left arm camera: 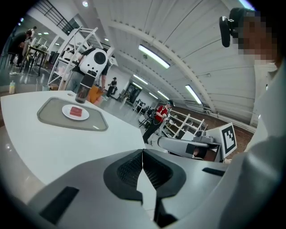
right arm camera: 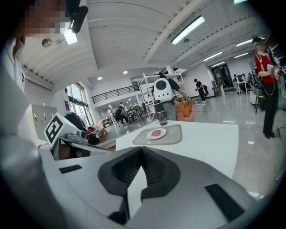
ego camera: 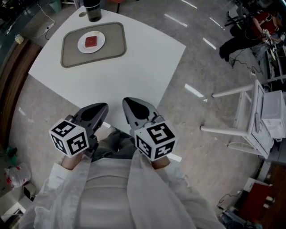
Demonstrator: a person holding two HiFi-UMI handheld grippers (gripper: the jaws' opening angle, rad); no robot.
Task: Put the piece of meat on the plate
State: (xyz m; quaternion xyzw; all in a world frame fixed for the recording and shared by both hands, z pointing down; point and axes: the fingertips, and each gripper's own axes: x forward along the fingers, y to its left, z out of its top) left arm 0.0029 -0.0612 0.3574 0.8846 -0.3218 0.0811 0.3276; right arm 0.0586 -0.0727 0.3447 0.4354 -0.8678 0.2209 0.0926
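both tongs are clenched on nothing: the left gripper [left arm camera: 143,154] has its ribbed pads meeting tip to tip in its own view, with nothing between them, and the right gripper [right arm camera: 142,152] looks the same in its view. in the head view they sit side by side close to the person's body, just above the white sleeves [ego camera: 147,192]. each carries its marker cube, and their tips hang over the near corner of the white table [ego camera: 143,58]. that near stretch of the table is bare. well apart from the grippers, toward the far end, lies a grey tray [ego camera: 114,40] with rounded corners. on it stands a small white plate [ego camera: 101,39], and the piece of meat [ego camera: 91,41] lies flat in the middle of the plate, a small red slab. so the task looks finished from how things lie. if the meat had to be taken up again, i'd judge it light, soft and probably a little slick. it would likely sag if pinched at one corner, so the better hold is across its two opposite sides, near the middle, with a gentle squeeze. the plate itself looks light enough to skid on the tray if nudged. just beyond the tray stands a dark cup [ego camera: 93,11].
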